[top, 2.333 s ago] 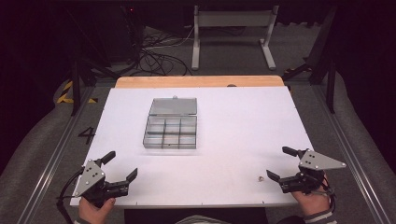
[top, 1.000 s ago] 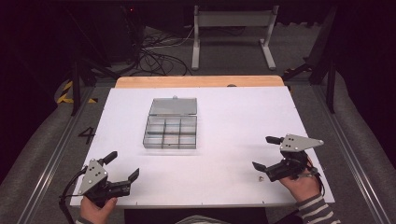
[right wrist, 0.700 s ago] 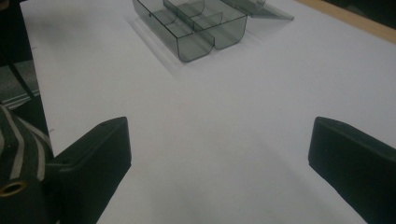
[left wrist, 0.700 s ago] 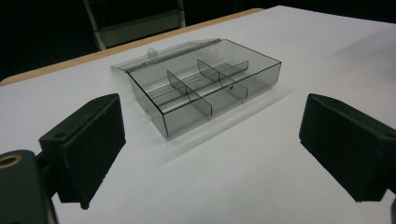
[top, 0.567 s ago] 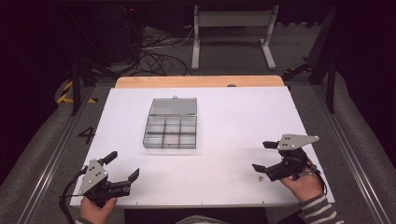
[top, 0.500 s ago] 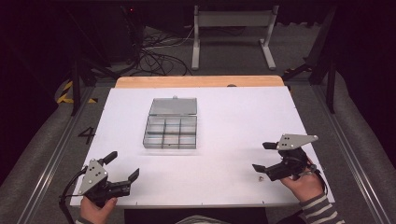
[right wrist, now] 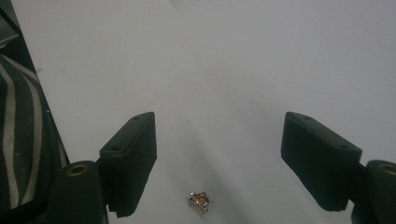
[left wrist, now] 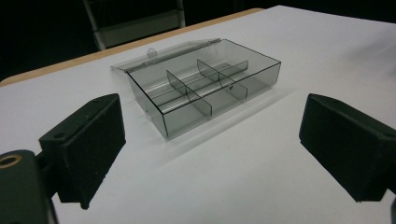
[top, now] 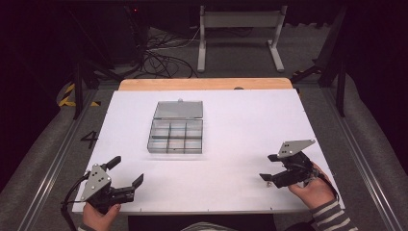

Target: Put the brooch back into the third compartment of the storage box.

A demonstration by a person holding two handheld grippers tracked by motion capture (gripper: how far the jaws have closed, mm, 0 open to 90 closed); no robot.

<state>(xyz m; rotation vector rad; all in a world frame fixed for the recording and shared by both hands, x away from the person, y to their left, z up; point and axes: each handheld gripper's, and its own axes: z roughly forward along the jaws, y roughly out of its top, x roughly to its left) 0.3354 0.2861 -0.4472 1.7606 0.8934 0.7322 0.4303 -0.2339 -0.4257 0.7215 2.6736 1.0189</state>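
**A:** What's different from a couple of seconds back?

**B:** The right gripper (top: 271, 168) has left the near right corner of the table (top: 240, 120) and moved in over a tiny gold-coloured trinket (right wrist: 200, 201), maybe an earring or a small charm. Its jaws have just been closing. They were at their widest a second ago and now stand partway in, with the trinket lying between them.

**A:** So is it holding the piece?

**B:** No. In the right gripper view, bare white table shows on either side of the trinket, which sits low between the two black pads, nearer the left one. Neither pad touches it, so the jaws are apart and nothing is clamped. I'd judge the pick is only just starting.

**A:** And in the high view?

**B:** A small speck (top: 267, 184) just beside the lower jaw tip, in front of the hand.

**A:** What about the other side?

**B:** The left gripper (top: 129, 172) is in the same place, at the near left corner. Its jaws are wide apart, holding and touching nothing. In its own view they frame the clear compartment box (left wrist: 205, 88) ahead, well apart from it.

**A:** Is the box ready?

**B:** Its lid (top: 178, 109) lies open and flat behind it, and the compartments look empty. From the right gripper the box lies well off, up the table toward the left. Probably the trinket is meant for one of those compartments, but that's my guess.
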